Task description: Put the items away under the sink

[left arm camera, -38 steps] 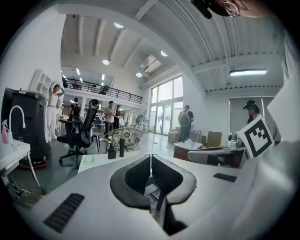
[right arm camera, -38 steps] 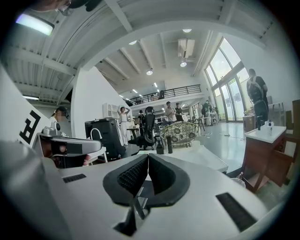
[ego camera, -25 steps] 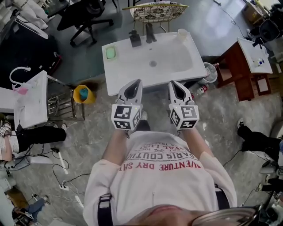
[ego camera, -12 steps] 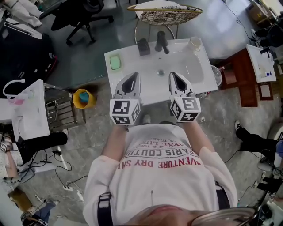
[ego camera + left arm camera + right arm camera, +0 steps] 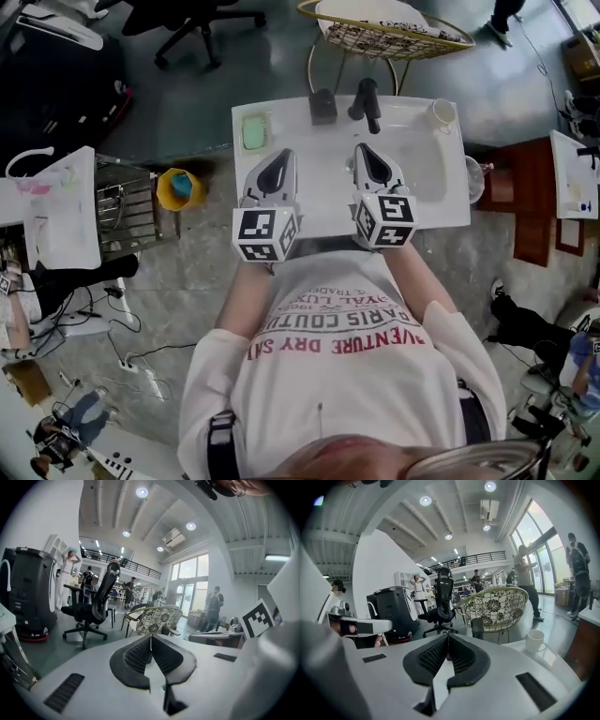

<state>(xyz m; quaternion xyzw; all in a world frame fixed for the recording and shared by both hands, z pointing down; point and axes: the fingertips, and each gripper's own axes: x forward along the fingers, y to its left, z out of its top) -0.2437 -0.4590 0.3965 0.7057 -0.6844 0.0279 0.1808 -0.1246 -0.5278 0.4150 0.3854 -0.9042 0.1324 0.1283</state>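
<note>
The ribbed black left claw [image 5: 279, 157] and right claw [image 5: 365, 152] are held closed together, empty, above the glossy white rectangular sink [image 5: 445, 206]. Along its back rim are set a green soap bar [image 5: 254, 131], a black square cup [image 5: 323, 106] and a white ceramic mug [image 5: 441, 113]. "VENTURE DRY" is printed in red on the white shirt [image 5: 347, 384]. The mottled grey floor [image 5: 169, 281] lies below.

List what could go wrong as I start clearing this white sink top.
The white cup stands near the back right corner of the white sink top; the shut right gripper could knock it off. The black faucet rises beside the dark square dispenser, so reaching there may clip it. The left gripper is shut too.
</note>
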